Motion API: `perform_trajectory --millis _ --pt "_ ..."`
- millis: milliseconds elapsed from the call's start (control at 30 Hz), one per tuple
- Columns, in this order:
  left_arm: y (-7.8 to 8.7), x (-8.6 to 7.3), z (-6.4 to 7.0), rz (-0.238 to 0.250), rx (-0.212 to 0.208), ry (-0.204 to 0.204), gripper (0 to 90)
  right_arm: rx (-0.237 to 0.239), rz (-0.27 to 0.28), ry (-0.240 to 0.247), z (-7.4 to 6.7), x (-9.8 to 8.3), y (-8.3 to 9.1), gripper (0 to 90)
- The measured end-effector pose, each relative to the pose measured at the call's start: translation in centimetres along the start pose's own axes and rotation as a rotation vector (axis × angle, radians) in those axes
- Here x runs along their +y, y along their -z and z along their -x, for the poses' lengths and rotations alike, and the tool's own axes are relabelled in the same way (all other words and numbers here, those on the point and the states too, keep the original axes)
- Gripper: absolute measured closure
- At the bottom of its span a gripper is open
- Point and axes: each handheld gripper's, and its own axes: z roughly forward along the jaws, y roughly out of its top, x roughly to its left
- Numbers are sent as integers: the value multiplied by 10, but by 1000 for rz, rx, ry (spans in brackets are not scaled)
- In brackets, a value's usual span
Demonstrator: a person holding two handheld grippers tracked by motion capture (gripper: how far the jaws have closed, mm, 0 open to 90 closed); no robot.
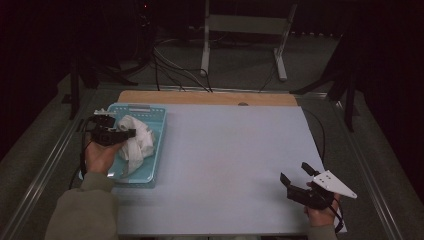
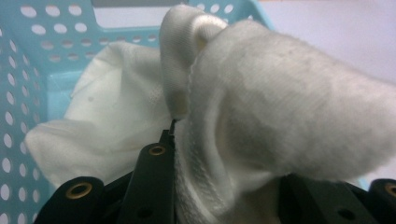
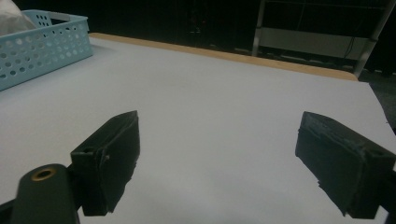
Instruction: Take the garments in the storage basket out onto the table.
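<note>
Left gripper [image 1: 129, 133] is clenching a fold of the white cloth [image 1: 136, 142] over the blue basket [image 1: 156, 145]; cloth is looking light, limp, draping; bunched folds seem the surest hold; right gripper [image 1: 296, 176] is idling, jaws apart.

The room was dim: beyond the pale table [image 1: 230, 165] the floor and background sank into near black, and only the tabletop caught a soft, even light from overhead. Shadows on it were faint, with no glare. The high view was grainy and slightly soft, its corners darkest. In the left gripper view the white cloth [image 2: 280, 102] sat so close to the lens that it was blurred and fuzzy, while the blue basket [image 2: 28, 70] behind looked brighter and a little sharper. In the right gripper view the near black jaws were murky and soft-edged
</note>
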Motion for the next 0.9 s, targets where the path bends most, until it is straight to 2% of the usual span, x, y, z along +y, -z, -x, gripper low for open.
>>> perform_trajectory --millis 900 --pt "28 18 17 97 -53 -41 689 5 -5 -2 0 0 0 139"
